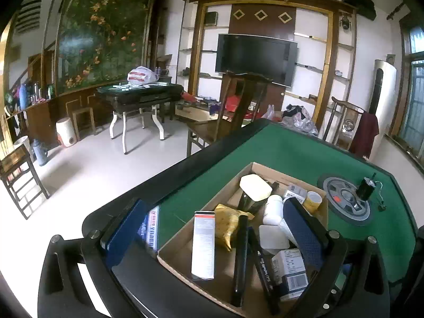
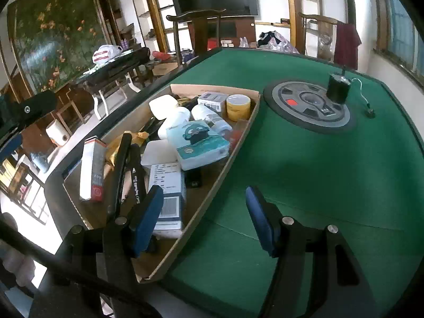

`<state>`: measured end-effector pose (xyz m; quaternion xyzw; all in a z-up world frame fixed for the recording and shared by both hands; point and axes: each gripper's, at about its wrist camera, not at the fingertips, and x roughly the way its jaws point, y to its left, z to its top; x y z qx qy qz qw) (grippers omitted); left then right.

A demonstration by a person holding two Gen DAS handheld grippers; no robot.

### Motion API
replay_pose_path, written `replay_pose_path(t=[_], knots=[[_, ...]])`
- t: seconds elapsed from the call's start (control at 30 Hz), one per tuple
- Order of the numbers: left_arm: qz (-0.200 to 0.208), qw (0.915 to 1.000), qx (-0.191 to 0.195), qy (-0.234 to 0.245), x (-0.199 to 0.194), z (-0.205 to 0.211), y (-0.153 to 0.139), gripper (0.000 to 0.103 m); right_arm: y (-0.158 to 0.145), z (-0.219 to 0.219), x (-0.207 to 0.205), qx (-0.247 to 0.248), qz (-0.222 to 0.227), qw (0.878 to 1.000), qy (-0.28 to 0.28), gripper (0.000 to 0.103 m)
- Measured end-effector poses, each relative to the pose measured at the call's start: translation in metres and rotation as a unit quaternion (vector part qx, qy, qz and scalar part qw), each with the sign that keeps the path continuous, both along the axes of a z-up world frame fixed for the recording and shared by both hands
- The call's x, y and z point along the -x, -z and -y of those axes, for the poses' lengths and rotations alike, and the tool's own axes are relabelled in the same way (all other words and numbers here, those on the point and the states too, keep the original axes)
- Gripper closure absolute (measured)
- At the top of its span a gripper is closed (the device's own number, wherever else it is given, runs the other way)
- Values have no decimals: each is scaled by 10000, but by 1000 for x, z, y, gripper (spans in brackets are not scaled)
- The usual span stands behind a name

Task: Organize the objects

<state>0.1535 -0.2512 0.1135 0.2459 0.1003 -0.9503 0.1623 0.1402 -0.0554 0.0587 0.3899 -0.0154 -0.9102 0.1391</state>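
A shallow cardboard box (image 1: pixel 175 249) (image 2: pixel 212 193) sits on the green felt table (image 1: pixel 291 148) (image 2: pixel 304 172), filled with several small items. Among them are a white-and-red carton (image 1: pixel 203 243) (image 2: pixel 91 169), a gold packet (image 1: pixel 230 225), black tubes (image 1: pixel 241 259) (image 2: pixel 122 172), a white bottle (image 1: pixel 273 209), a yellow jar (image 1: pixel 312 201) (image 2: pixel 238 106), a barcoded medicine box (image 1: pixel 290 267) (image 2: pixel 168 190) and a tissue pack (image 2: pixel 198 143). My left gripper (image 1: pixel 212 220) hangs wide open over the box, gripping nothing. My right gripper (image 2: pixel 204 212) is open astride the box's right wall.
A flat blue-and-white pack (image 1: pixel 151 228) lies on the table just left of the box. A round grey centre panel (image 1: pixel 347 198) (image 2: pixel 308 104) carries a black cylinder (image 1: pixel 365 188) (image 2: pixel 338 88) with a thin wire. Wooden chairs (image 1: pixel 238 111) stand past the far edge.
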Motion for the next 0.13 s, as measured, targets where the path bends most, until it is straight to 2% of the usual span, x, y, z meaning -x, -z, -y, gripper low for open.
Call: replay_pose_path(t=[0.13], knots=[[41, 10000, -69, -15, -1, 5, 4, 1, -1, 8, -3, -138, -49, 9999, -36, 39]])
